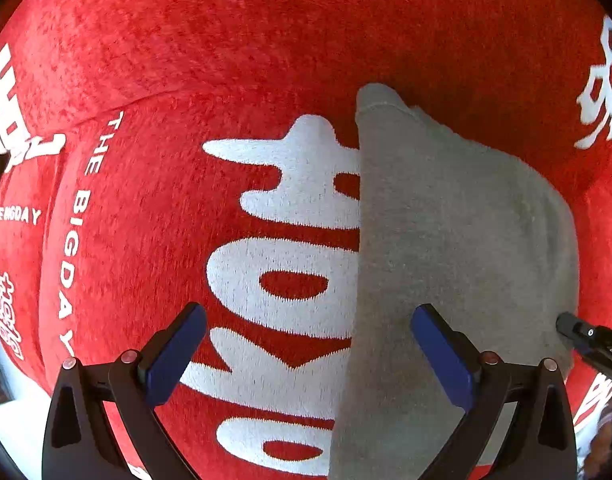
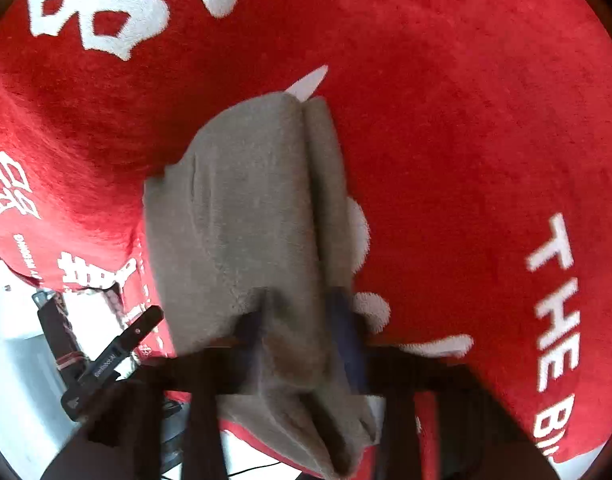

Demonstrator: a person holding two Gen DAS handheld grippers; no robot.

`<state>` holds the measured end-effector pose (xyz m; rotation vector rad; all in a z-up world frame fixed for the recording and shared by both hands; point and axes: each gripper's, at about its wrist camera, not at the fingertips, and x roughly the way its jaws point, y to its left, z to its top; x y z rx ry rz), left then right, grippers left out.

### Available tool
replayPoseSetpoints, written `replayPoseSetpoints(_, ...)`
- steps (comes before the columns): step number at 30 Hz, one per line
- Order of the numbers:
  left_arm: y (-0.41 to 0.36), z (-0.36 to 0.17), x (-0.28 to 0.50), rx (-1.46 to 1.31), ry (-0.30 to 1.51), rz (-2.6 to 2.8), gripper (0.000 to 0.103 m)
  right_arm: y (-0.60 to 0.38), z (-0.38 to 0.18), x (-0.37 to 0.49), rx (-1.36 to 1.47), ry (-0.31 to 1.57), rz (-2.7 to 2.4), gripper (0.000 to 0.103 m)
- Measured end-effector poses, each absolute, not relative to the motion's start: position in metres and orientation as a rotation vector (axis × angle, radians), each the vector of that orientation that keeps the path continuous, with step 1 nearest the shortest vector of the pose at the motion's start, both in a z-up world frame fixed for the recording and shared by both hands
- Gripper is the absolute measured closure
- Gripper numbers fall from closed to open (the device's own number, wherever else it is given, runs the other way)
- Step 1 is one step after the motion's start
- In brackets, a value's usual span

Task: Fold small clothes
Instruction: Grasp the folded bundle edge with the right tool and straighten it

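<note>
A small grey garment point(image 1: 446, 240) lies folded lengthwise on a red plush blanket point(image 1: 186, 60) with large white lettering. My left gripper point(image 1: 310, 356) points straight down over the garment's long left edge. It is open wide, with one blue pad point(image 1: 178, 356) over the blanket and the other over the grey cloth; nothing is pinched. In the right wrist view my right gripper point(image 2: 298, 332) is shut on a bunched fold at the near end of the grey garment point(image 2: 246, 220), and the cloth rises between its dark fingers. The right gripper's black tip point(image 1: 586, 340) shows at the garment's right edge.
The red blanket point(image 2: 446, 120) covers nearly the whole surface and bulges in soft ridges. Its edge drops off at the lower left, where a pale floor point(image 2: 18, 340) shows. Part of the black left gripper point(image 2: 114, 352) shows there too. A white surface point(image 1: 18, 408) shows at the lower left.
</note>
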<state>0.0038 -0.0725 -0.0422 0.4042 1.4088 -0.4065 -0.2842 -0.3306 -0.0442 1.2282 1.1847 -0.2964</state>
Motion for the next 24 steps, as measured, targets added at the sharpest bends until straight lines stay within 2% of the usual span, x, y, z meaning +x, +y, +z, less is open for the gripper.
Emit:
replayPoseSetpoints(2,-0.076,-0.043,0.002,0.435,1.397,-0.395,0.0,-0.331,-0.037,-0.286,1.178,1.191,-0.3,0.086)
replayPoseSetpoints(3,-0.077,-0.042,0.001,0.442,1.394,-0.394,0.0,-0.332,-0.037,-0.288,1.174,1.197,-0.316,0.097)
replayPoseSetpoints(6,-0.08,-0.041,0.0,0.436,1.408,-0.394,0.0,-0.341,-0.051,-0.299,1.278,1.18,-0.316,0.096)
replayPoseSetpoints(12,-0.08,-0.041,-0.002,0.45,1.407,-0.399,0.0,-0.328,-0.033,-0.282,1.08,1.25,-0.266,0.095)
replayPoseSetpoints(14,-0.08,-0.041,0.0,0.45,1.409,-0.392,0.0,-0.33,-0.03,-0.283,1.089,1.242,-0.266,0.091)
replayPoseSetpoints(24,-0.078,-0.042,0.003,0.446,1.424,-0.412,0.0,-0.341,-0.016,-0.31,1.143,1.18,-0.308,0.09)
